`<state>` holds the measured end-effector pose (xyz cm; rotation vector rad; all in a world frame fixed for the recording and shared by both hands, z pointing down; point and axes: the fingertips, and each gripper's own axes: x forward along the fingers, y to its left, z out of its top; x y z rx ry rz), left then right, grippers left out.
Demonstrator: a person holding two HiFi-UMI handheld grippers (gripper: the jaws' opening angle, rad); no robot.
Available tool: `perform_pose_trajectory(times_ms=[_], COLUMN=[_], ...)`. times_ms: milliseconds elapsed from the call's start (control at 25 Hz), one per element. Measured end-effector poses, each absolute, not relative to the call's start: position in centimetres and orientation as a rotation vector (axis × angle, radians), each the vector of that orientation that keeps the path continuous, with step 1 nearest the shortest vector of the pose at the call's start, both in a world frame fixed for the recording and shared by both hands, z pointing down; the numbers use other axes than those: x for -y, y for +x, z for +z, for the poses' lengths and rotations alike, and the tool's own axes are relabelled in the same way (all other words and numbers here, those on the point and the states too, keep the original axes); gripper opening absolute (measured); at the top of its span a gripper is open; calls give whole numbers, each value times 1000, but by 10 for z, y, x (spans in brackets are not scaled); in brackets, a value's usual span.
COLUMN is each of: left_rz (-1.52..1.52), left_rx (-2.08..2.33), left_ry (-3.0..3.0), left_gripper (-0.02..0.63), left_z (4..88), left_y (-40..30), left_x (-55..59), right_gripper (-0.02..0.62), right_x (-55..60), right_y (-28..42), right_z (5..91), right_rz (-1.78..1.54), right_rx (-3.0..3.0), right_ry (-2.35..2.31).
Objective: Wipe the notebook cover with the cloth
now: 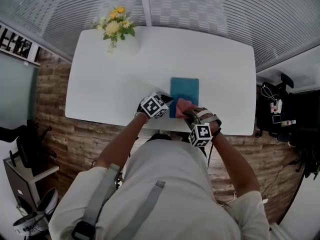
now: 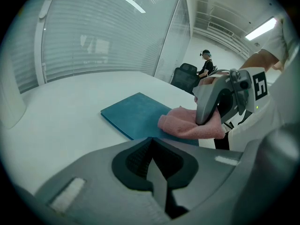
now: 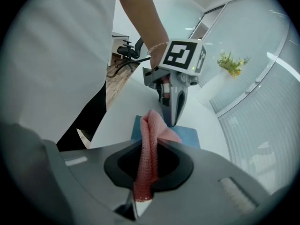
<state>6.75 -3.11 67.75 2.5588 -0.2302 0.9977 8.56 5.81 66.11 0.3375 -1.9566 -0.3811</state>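
Note:
A teal notebook (image 1: 184,90) lies flat near the front edge of the white table (image 1: 115,79). A pink cloth (image 1: 183,106) rests on its near end, and my right gripper (image 1: 190,112) is shut on it. In the right gripper view the cloth (image 3: 149,139) runs up between the jaws toward the notebook (image 3: 188,136). My left gripper (image 1: 168,100) is shut with nothing in it, its tip down at the notebook's near left edge. The left gripper view shows the notebook (image 2: 133,113), the cloth (image 2: 186,124) and the right gripper's fingers (image 2: 211,102) on it.
A white vase of yellow flowers (image 1: 118,30) stands at the table's far left corner. Dark bags and gear (image 1: 278,109) sit on the floor to the right. The table's front edge (image 1: 150,126) is just behind both grippers.

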Motion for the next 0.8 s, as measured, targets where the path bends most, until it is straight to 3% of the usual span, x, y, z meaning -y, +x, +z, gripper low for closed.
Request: perform_pose_trajectory(times_ms=[800], left_rz=[999], left_rx=[236], left_ry=[2564], left_gripper=[0], left_z=[675], left_y=[67], left_x=[31], right_gripper=[26], right_x=[77], right_y=[153], right_z=[634], right_rz=[-633], right_rx=[1766], right_ry=[519])
